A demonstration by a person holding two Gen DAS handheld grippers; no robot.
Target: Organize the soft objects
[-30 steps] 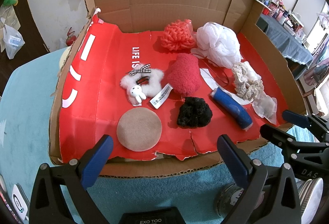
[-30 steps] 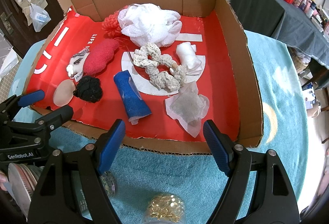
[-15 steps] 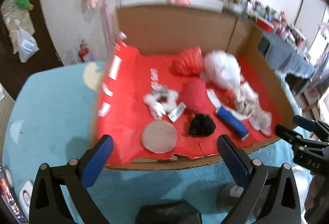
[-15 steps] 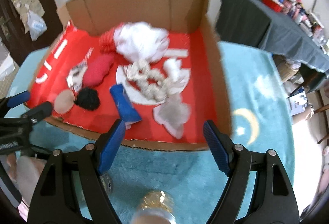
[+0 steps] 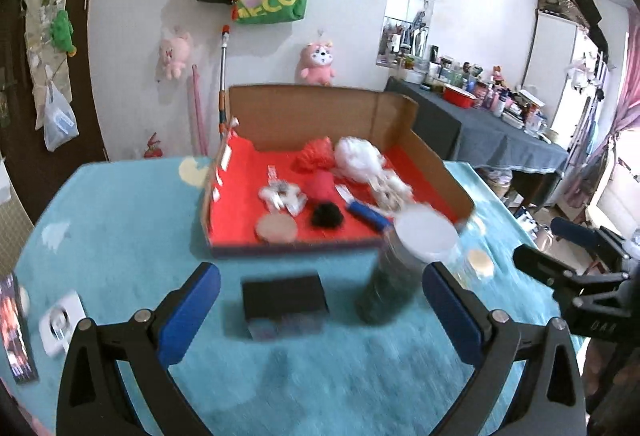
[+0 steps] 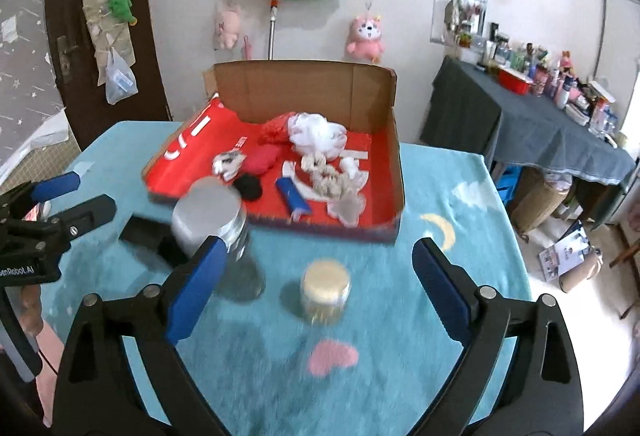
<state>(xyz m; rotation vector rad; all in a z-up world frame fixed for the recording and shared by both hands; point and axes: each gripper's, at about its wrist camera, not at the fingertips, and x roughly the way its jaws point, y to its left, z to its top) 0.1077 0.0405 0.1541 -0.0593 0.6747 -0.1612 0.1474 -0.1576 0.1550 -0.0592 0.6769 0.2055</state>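
The soft objects lie inside a shallow cardboard box [image 5: 434, 172] with a red lining, set on the table [image 5: 120, 220] under a teal cloth. Motion blur softens every item in both views.

Identifiable contents: a white mesh puff [image 6: 316, 134] and a red knitted piece [image 6: 274, 128] toward the back wall; a red fuzzy pad [image 5: 320, 186]; a black pompom [image 5: 326, 215]; a tan round pad [image 5: 277, 228]; a blue roll [image 6: 294, 196]; a cream knotted scrunchie [image 6: 328, 178] (its outline is smeared). A small white plush item [image 5: 278, 196] cannot be made out in detail.

In front of the box stand a tall jar with a pale lid [image 5: 404, 264], which hides the box's near right corner in the left wrist view, a small jar of yellowish contents [image 6: 325, 292] and a black box [image 5: 285, 296]. In the right wrist view the tall jar covers the tan pad.

The left claw [image 5: 320, 316] stands apart with nothing between its blue pads, above the cloth and well short of the box. The right claw [image 6: 316, 296] has its jaws opening; nothing is clamped, and the small jar sits on the cloth below, between the pads in view only. Each claw shows at the edge of the other camera, cut off by the frame.

A person's hand [image 6: 30, 312] is partly visible at the left edge.
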